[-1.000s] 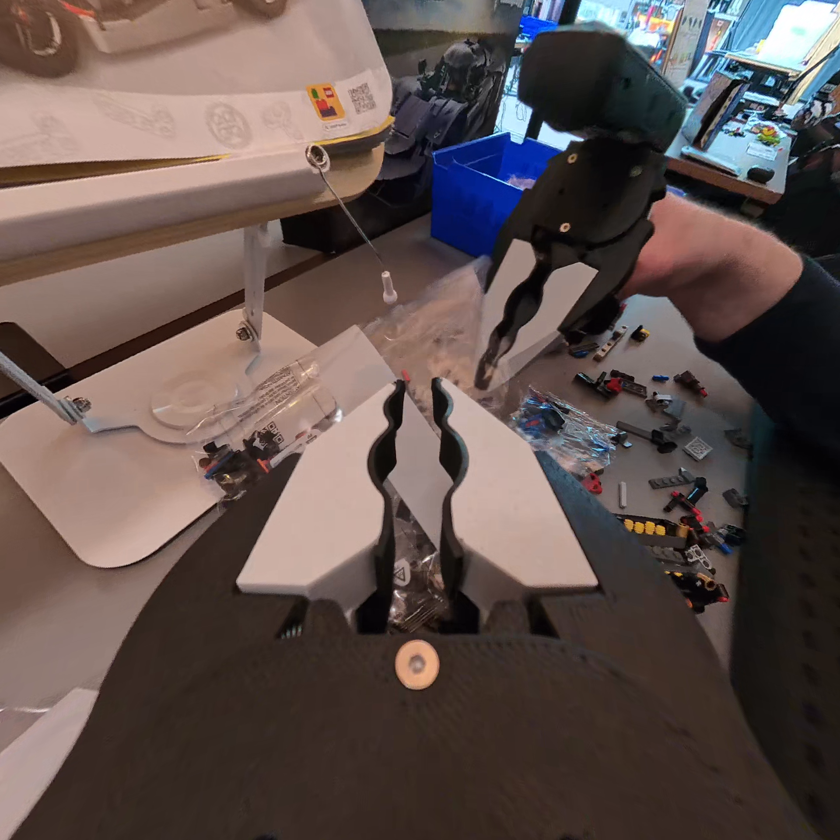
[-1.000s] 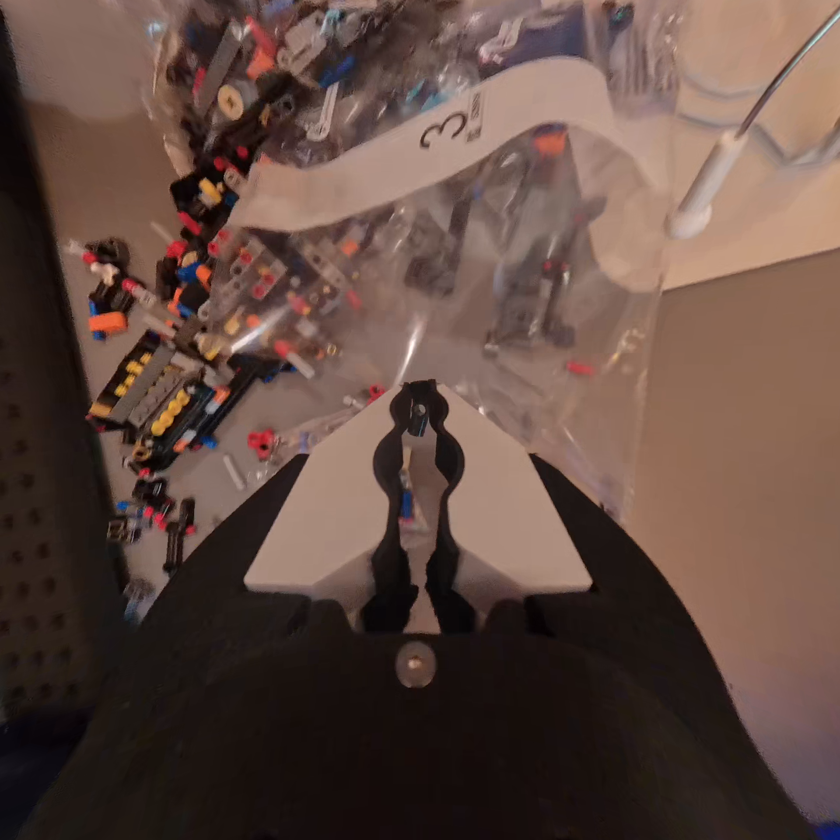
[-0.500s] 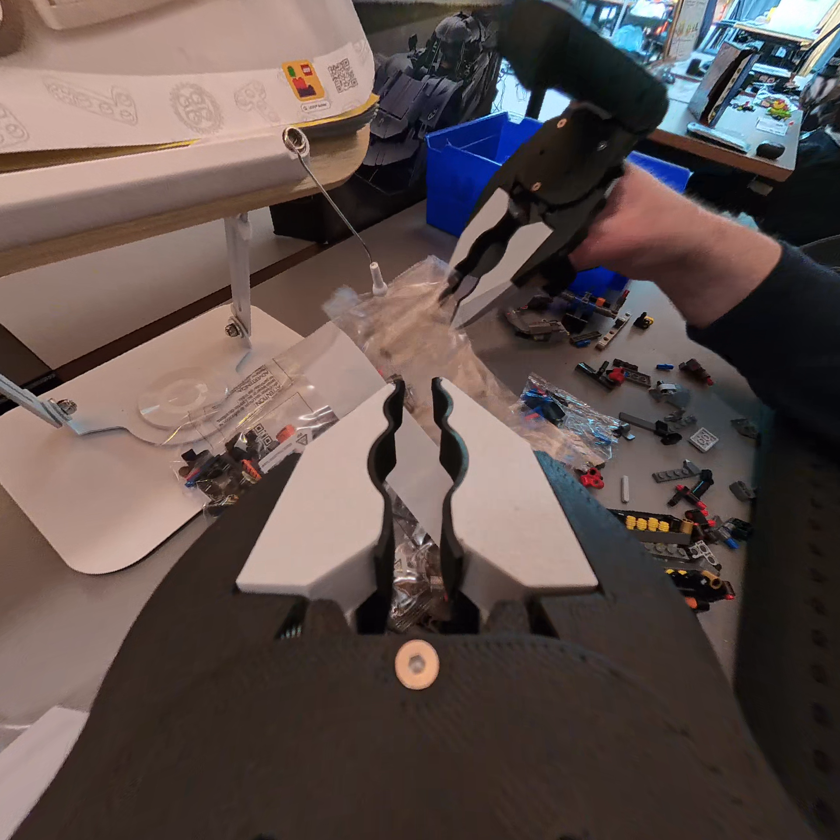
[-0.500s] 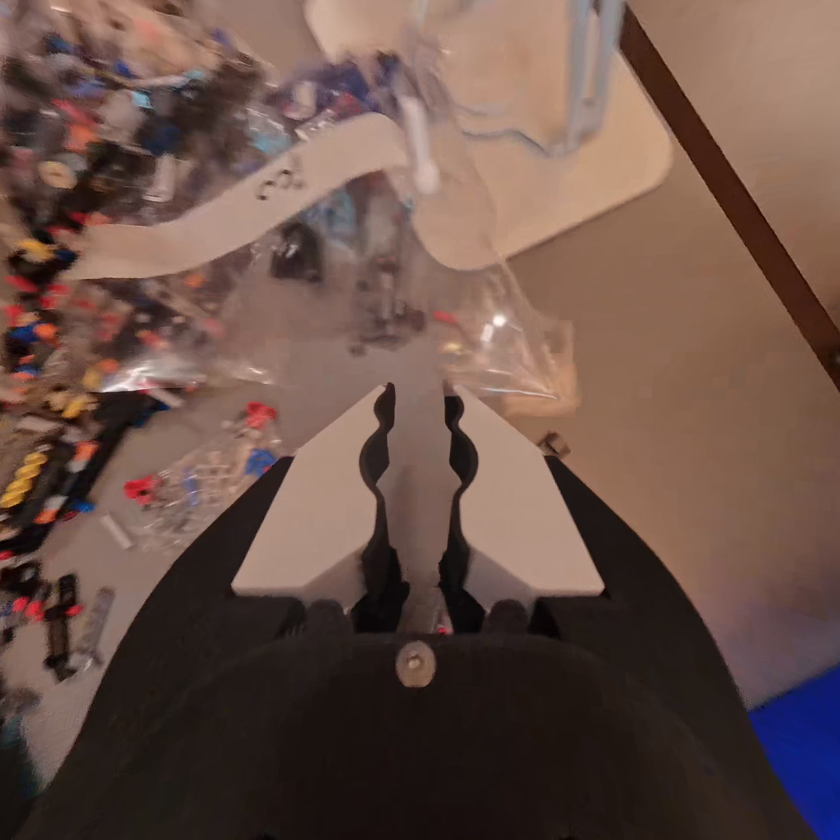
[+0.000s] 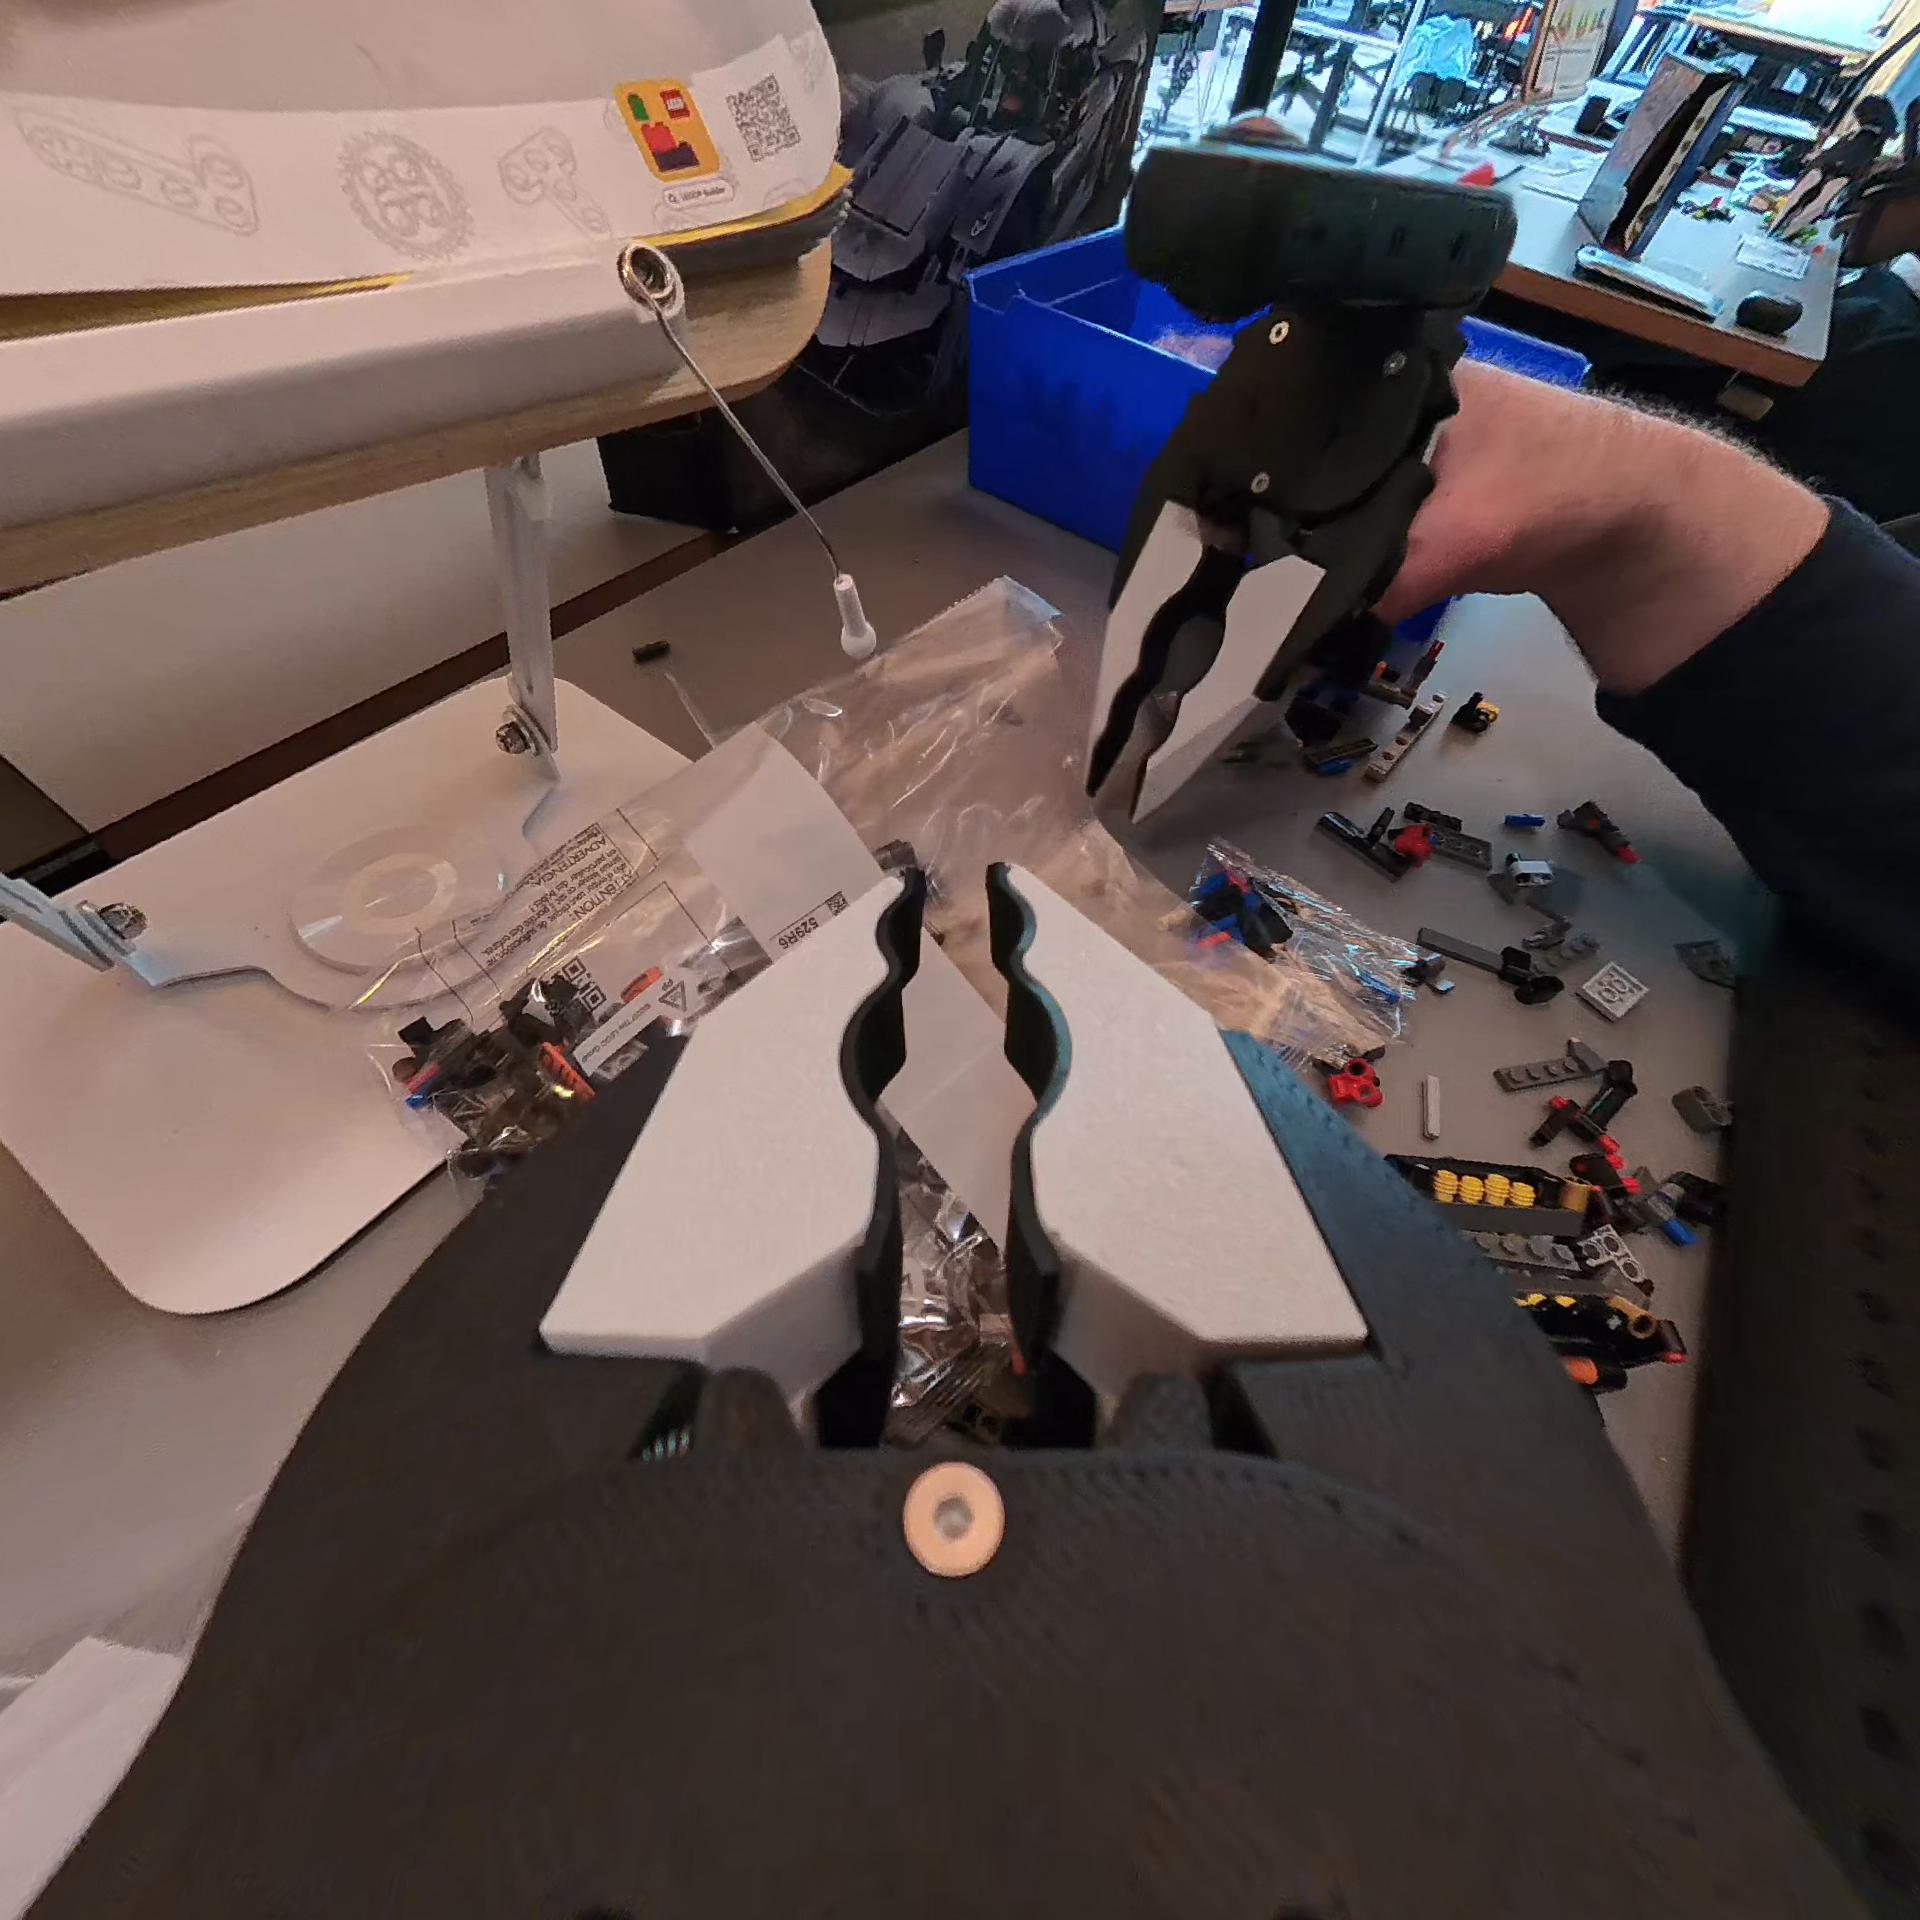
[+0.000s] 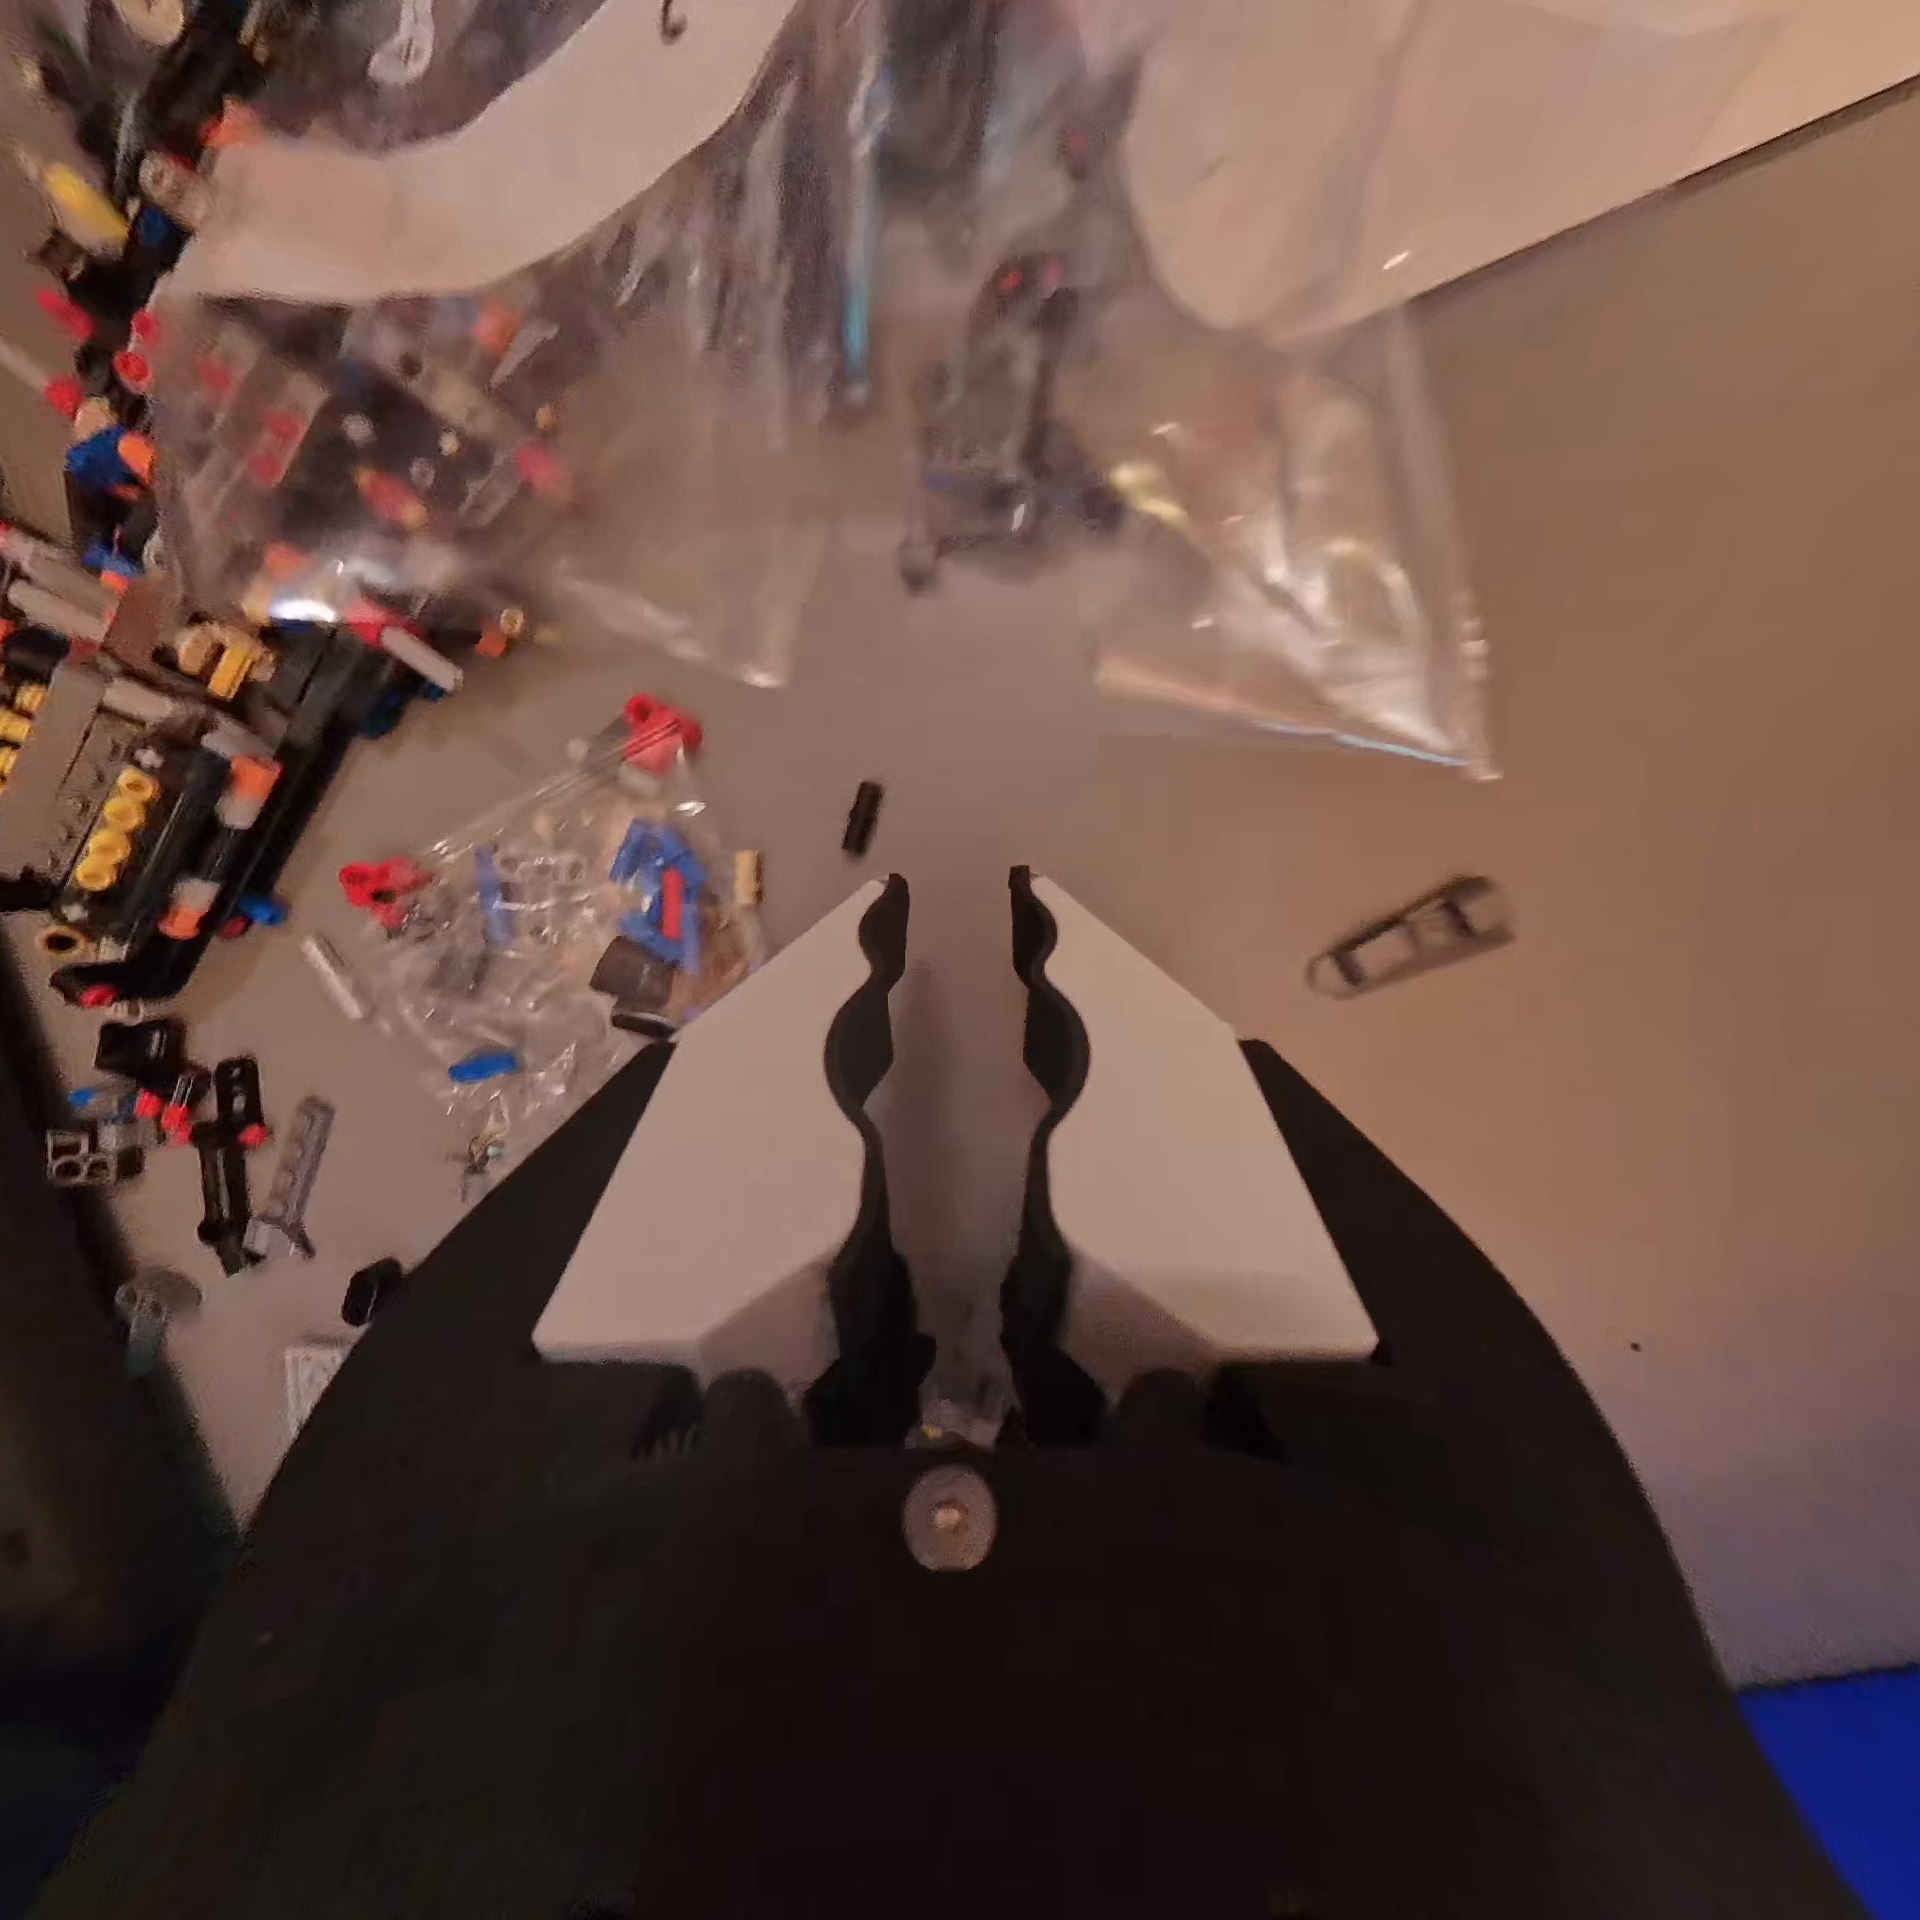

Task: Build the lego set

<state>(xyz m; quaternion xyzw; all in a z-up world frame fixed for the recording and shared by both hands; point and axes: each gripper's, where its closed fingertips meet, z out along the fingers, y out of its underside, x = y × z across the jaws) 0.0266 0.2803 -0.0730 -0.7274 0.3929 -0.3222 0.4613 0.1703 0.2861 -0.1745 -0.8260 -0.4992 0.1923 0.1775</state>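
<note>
Lego bag (image 5: 935, 707) of clear plastic with a white strip: lying flat on the grey table (image 5: 727, 561), running with its long axis from the parts bunched at the near left to the serrated edge at the far right, and showing through the narrow gap of the left gripper (image 5: 951, 883). Hovering low over the bag's near half, jaws slightly apart, pinching nothing that can be made out. Pointing steeply down at the table just beyond the bag's right edge: the right gripper (image 5: 1122, 800), jaws parted a little and empty, tips close above the surface, though contact is not clear. Gripping its handle from the right: a hand (image 5: 1558, 520) with the wrist bent and a dark sleeve (image 5: 1787, 675) trailing toward the near right. Lying just right of the large bag: a small clear bag (image 5: 1278, 935) of blue pieces, with a short black pin (image 6: 862, 816) on the bare table ahead of the right tips. Spreading farther right: loose pieces (image 5: 1558, 1091) and a black assembly (image 5: 1496, 1195) with yellow studs. Standing at the left: a white stand base (image 5: 208, 1143) under an instruction booklet (image 5: 312, 156). Sitting beyond the table: a blue bin (image 5: 1049, 395).
</note>
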